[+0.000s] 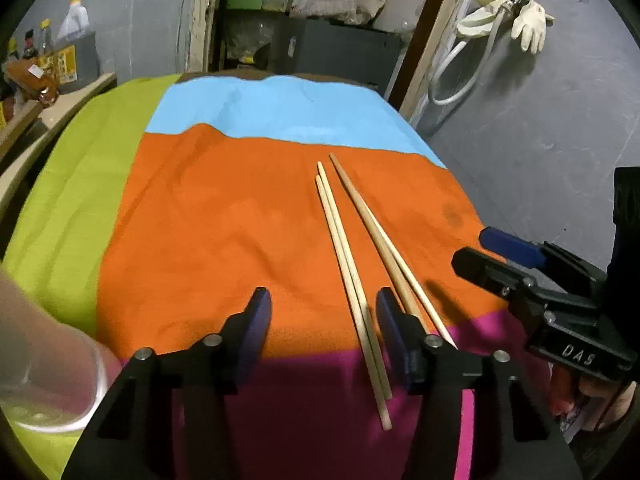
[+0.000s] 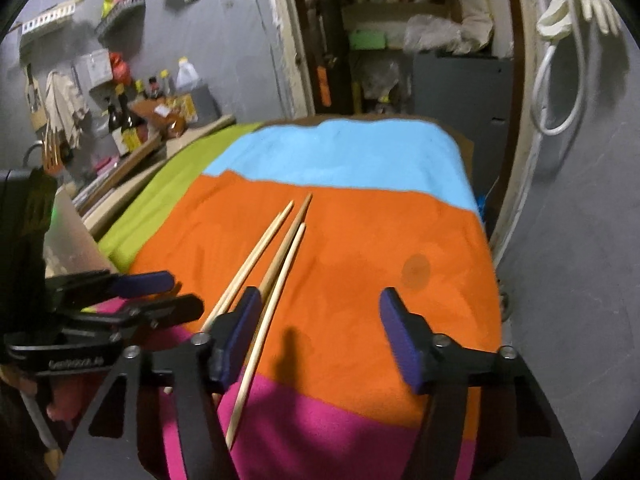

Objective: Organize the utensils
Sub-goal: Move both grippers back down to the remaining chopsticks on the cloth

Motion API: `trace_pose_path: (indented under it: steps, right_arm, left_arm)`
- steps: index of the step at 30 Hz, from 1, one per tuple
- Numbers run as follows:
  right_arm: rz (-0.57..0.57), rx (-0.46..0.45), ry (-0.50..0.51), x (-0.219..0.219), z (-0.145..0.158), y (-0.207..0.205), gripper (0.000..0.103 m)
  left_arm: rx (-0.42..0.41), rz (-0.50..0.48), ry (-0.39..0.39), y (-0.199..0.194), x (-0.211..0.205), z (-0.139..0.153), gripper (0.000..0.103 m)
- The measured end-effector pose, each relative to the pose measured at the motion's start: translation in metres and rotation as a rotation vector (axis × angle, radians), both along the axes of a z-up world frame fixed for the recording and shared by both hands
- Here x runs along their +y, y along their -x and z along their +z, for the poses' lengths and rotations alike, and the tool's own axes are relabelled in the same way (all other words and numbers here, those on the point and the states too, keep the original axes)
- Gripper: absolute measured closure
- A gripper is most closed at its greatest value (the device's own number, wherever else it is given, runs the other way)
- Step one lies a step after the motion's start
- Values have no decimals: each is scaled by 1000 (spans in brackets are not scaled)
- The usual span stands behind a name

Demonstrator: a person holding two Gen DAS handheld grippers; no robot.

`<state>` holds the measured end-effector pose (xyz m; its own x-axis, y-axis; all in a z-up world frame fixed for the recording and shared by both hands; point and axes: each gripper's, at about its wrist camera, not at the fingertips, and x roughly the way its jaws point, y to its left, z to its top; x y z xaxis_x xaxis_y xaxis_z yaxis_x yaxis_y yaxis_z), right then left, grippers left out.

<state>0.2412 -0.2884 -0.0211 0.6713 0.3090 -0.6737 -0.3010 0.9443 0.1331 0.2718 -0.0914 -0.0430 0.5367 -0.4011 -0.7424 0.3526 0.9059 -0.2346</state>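
Several wooden chopsticks [image 1: 340, 240] lie lengthwise on the orange part of a multi-coloured cloth [image 1: 200, 220]. My left gripper [image 1: 325, 316] is open low over their near ends. One pair runs between its fingers, close beside the right finger [image 1: 394, 320], and another pair passes just outside it. My right gripper [image 1: 474, 248] shows at the right edge of the left wrist view. In the right wrist view my right gripper [image 2: 320, 320] is open too. One chopstick [image 2: 276, 292] lies inside its left finger [image 2: 240, 320], the others outside. My left gripper [image 2: 184, 292] is beside it at the left.
A clear glass [image 1: 56, 384] stands at the near left on the green strip. A counter with bottles [image 2: 128, 128] runs along the left. The cloth drops off at its right edge [image 2: 488, 248] to a grey floor. A doorway with shelves [image 1: 304, 12] lies beyond the far end.
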Motion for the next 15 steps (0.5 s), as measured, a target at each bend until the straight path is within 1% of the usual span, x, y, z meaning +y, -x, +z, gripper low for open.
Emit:
trace_pose_path:
  steps: [2,7,10,15]
  right_arm:
    - [21,22,3,2,-3,-2,55]
    - [60,63,-11,5,-9,-8,61]
    - [85,79,-5,8,-12,-8,63]
    - [109,98,33,16,-17,-9,65]
  left_arm:
    - [18,-6,3,-4,0,-2,65]
    - [49,-22,4,-17,-1,-4,73]
    - [71,-32,13,-25,-3,-5,77]
    - [80,-35,-2,-36,-7,-3,83]
